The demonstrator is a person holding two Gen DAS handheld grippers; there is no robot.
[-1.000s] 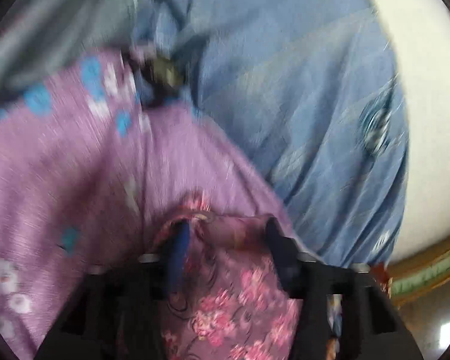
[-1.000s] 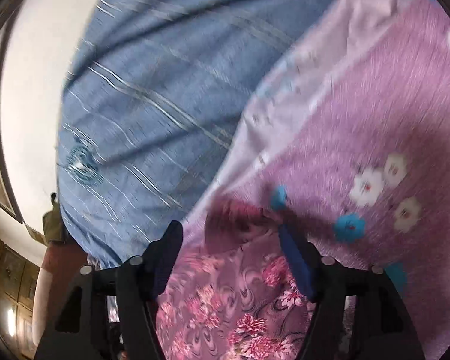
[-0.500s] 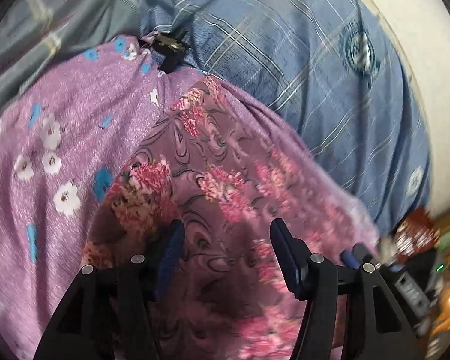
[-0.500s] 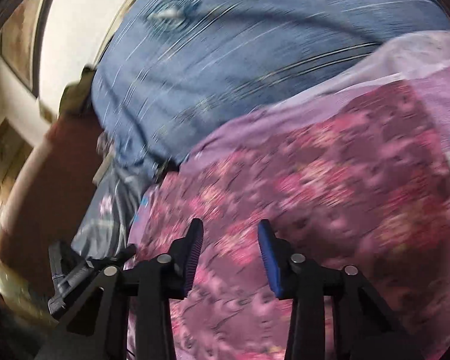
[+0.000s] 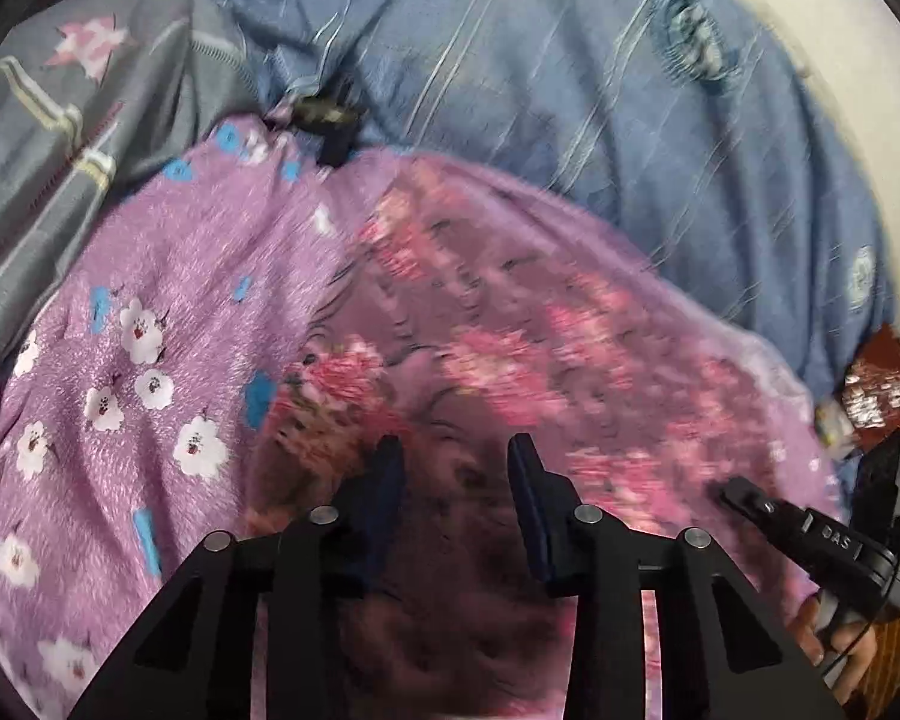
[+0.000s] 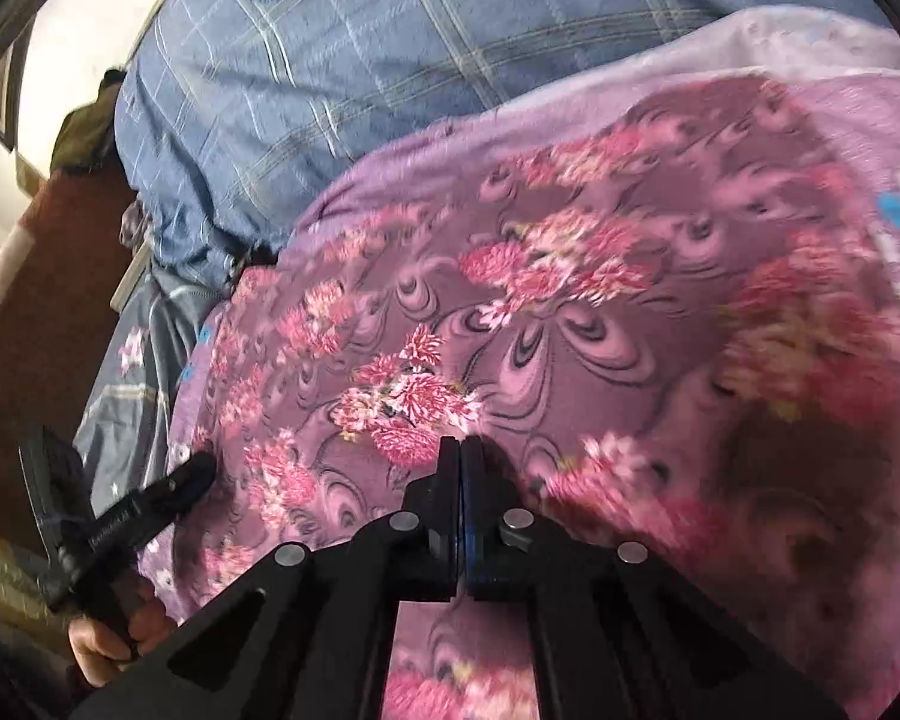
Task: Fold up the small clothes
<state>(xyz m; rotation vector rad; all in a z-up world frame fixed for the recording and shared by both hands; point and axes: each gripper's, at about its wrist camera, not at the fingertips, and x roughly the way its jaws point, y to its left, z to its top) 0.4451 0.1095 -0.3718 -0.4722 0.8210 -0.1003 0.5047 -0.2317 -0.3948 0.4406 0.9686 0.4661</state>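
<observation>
A mauve garment with pink flower print [image 5: 510,324] lies spread on a lilac sheet with white and blue flowers [image 5: 150,300]. It also fills the right wrist view [image 6: 540,300]. My left gripper [image 5: 455,450] is open just above the garment's near part, with nothing between its jaws. My right gripper [image 6: 461,450] is shut with its jaws together, tips at the garment's surface; whether cloth is pinched is not visible. The right gripper shows at the right edge of the left wrist view [image 5: 744,489], and the left gripper at the lower left of the right wrist view [image 6: 195,471].
A blue striped bedspread [image 5: 570,90] lies beyond the garment. A grey patterned cloth [image 5: 60,108] is at the far left. A small dark object [image 5: 327,117] lies at the top edge of the lilac sheet. A red patterned thing [image 5: 876,384] sits at the bed's right edge.
Both grippers let go of the garment's folded edge and drew back. The garment now lies spread out. The right jaws closed fully; the left jaws narrowed but stay open.
</observation>
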